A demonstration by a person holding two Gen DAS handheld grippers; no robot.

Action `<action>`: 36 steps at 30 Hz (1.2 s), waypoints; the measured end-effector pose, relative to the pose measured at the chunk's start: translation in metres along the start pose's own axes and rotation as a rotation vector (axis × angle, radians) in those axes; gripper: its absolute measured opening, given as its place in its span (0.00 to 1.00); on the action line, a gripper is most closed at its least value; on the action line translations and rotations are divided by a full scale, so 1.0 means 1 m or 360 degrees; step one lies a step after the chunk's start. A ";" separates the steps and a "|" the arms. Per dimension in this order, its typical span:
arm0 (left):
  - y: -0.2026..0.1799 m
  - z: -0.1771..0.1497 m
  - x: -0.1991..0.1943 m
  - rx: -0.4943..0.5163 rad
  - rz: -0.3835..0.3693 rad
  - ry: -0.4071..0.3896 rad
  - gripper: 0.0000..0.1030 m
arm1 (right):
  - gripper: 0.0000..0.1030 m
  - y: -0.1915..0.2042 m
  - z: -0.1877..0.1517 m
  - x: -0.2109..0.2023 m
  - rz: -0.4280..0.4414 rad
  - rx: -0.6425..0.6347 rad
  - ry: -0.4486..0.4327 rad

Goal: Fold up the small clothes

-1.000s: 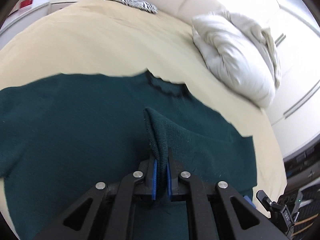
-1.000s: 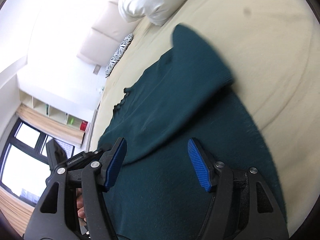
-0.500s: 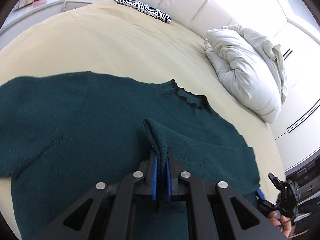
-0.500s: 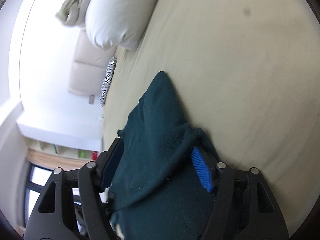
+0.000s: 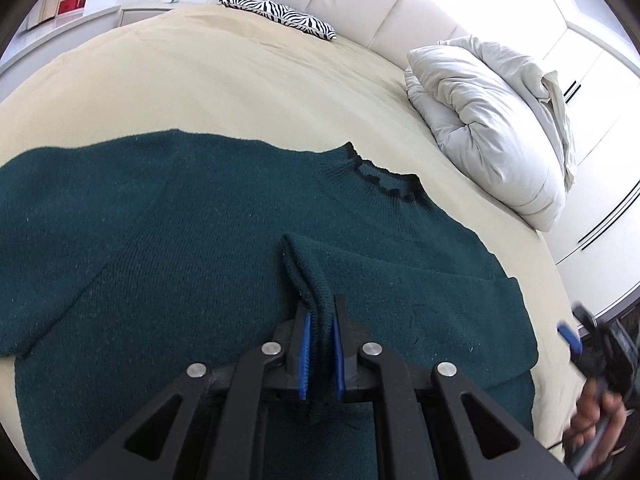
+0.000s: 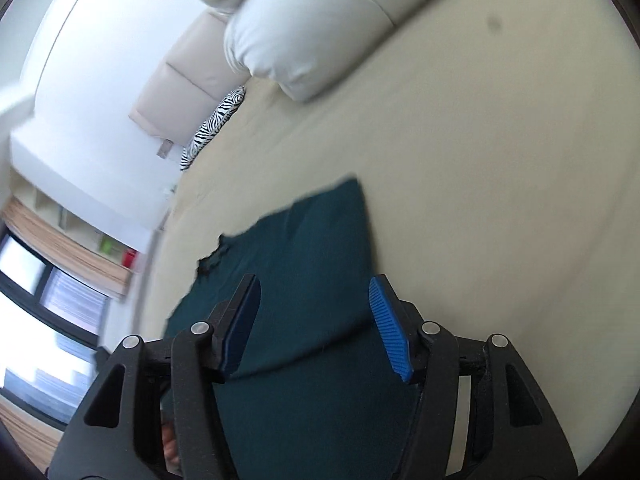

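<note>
A dark green knit sweater (image 5: 180, 224) lies spread on the beige bed (image 5: 200, 80), its black-trimmed collar (image 5: 380, 178) towards the headboard. Its right sleeve (image 5: 420, 292) is folded across the body. My left gripper (image 5: 319, 320) is shut on that sleeve's cuff, over the middle of the sweater. My right gripper (image 6: 314, 312) is open and empty, above the sweater's right side (image 6: 312, 248). It also shows at the right edge of the left wrist view (image 5: 576, 336), held by a hand.
A white bundled duvet (image 5: 492, 120) lies at the bed's right side, also in the right wrist view (image 6: 320, 28). A zebra-print pillow (image 5: 280, 14) sits by the padded headboard (image 5: 380, 4). Shelves and a window (image 6: 48, 288) lie beyond the bed.
My left gripper has kept hold of the cuff and the sweater has settled flat. My right gripper had fabric between its fingers half a second ago and has drawn back clear of it, open.
</note>
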State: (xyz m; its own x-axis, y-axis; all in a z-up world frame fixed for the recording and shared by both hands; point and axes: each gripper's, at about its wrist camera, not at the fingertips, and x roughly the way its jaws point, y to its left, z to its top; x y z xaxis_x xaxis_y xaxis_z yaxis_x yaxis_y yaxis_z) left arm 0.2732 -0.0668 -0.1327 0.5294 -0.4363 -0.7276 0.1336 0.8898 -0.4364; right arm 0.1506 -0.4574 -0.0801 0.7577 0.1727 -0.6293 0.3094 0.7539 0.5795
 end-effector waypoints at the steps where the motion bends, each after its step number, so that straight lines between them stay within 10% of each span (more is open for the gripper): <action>1: 0.000 0.000 0.000 0.0002 0.0001 0.0002 0.10 | 0.54 0.006 0.010 0.012 -0.0029 -0.0078 -0.0004; 7: -0.002 0.003 0.003 0.0050 0.0013 0.0006 0.10 | 0.48 -0.001 0.035 0.102 -0.0254 -0.0130 0.0254; 13: -0.006 0.010 -0.007 0.0071 -0.0005 -0.0088 0.09 | 0.07 -0.015 0.033 0.110 -0.0254 -0.0092 0.0176; 29: 0.009 0.000 0.007 0.0062 0.0009 -0.0066 0.15 | 0.10 -0.033 0.025 0.103 -0.0229 -0.0036 0.0108; 31: 0.007 -0.001 -0.001 0.0068 0.0062 -0.0098 0.21 | 0.22 -0.020 0.022 0.085 -0.0347 -0.0067 0.0068; 36: -0.001 -0.009 -0.016 0.0105 0.0236 -0.0211 0.50 | 0.23 0.026 -0.001 0.040 -0.0132 -0.0222 -0.0028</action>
State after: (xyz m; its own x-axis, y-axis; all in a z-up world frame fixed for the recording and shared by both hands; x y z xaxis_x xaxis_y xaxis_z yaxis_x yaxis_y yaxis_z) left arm 0.2575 -0.0619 -0.1255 0.6522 -0.2823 -0.7035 0.0980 0.9517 -0.2910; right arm 0.1881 -0.4307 -0.0905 0.7434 0.0961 -0.6619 0.2893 0.8461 0.4477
